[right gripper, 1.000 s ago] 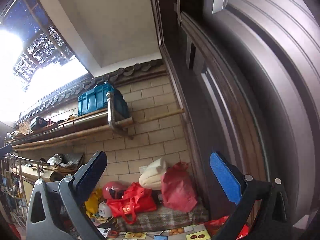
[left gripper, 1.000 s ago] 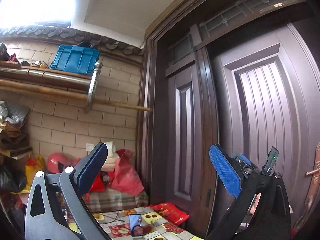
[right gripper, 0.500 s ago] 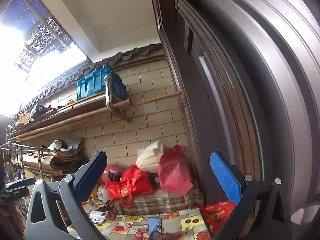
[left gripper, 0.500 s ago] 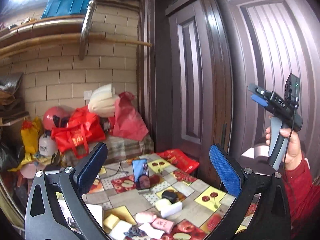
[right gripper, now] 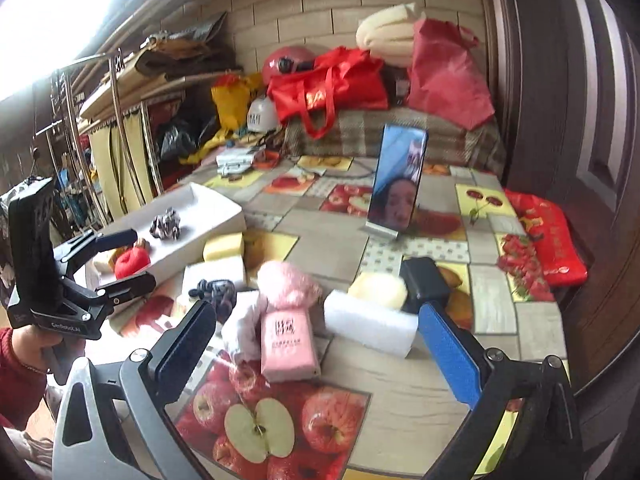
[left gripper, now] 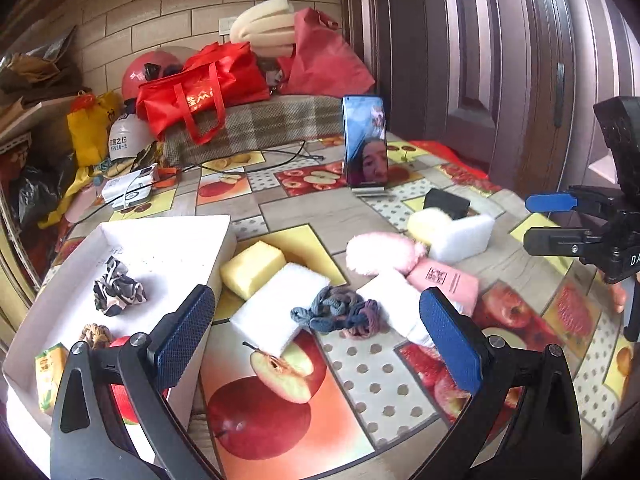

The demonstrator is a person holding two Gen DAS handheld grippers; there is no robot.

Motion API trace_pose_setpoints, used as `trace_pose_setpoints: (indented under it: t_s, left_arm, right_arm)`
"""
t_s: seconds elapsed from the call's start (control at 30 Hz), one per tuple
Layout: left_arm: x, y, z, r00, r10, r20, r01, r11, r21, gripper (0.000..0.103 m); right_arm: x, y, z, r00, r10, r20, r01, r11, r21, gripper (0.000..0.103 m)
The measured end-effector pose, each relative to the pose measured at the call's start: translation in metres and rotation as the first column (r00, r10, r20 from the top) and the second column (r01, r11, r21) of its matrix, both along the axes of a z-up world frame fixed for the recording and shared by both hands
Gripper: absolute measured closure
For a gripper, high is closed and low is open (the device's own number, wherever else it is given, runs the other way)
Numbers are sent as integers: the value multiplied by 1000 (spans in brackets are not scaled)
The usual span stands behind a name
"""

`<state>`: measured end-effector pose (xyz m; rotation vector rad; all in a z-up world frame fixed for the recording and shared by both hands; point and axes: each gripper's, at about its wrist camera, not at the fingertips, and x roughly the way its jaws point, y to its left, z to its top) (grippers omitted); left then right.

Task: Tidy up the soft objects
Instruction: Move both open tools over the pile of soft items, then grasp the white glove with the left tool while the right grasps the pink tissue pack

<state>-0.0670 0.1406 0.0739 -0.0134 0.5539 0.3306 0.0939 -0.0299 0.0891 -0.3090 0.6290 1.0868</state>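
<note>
Both grippers tilt down toward a table with a fruit-print cloth (left gripper: 360,376). Left gripper (left gripper: 316,336) fills the bottom of its own view, jaws spread wide with nothing between them; below and beyond them lie a white foam pad (left gripper: 280,308) and a knot of braided hair ties (left gripper: 336,312). In the right wrist view this gripper (right gripper: 120,256) shows at the left edge, a hand (right gripper: 28,344) in a red sleeve clasping its handle.

Right gripper (right gripper: 316,340) has just been narrowing its jaws, yet they stand apart and empty, framing a pink tissue pack (right gripper: 286,344) lying on the cloth between them. Just behind the pack sit a pink fluffy puff (right gripper: 288,284), a white foam block (right gripper: 372,320), a cream sponge (right gripper: 380,288) and a black block (right gripper: 424,280). A yellow sponge (left gripper: 252,268) lies beside a white box (left gripper: 168,240) at the left, which holds a patterned scrunchie (left gripper: 116,288). A phone (left gripper: 366,144) stands upright at the frame's centre.
</note>
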Motion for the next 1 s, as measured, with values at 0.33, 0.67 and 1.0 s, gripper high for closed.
trace_pose_setpoints:
  t_s: [0.33, 0.67, 1.0]
  left_arm:
    - [13, 34, -29, 995, 95, -38, -97, 993, -62, 0]
    - [39, 49, -27, 988, 147, -54, -149, 988, -36, 1]
    - [29, 3, -22, 999, -37, 26, 39, 996, -81, 1]
  right_arm:
    - [11, 36, -53, 996, 22, -82, -32, 992, -123, 30]
    - [17, 58, -67, 995, -7, -95, -6, 991, -134, 33]
    - [17, 54, -68, 997, 1, -79, -13, 988, -154, 49]
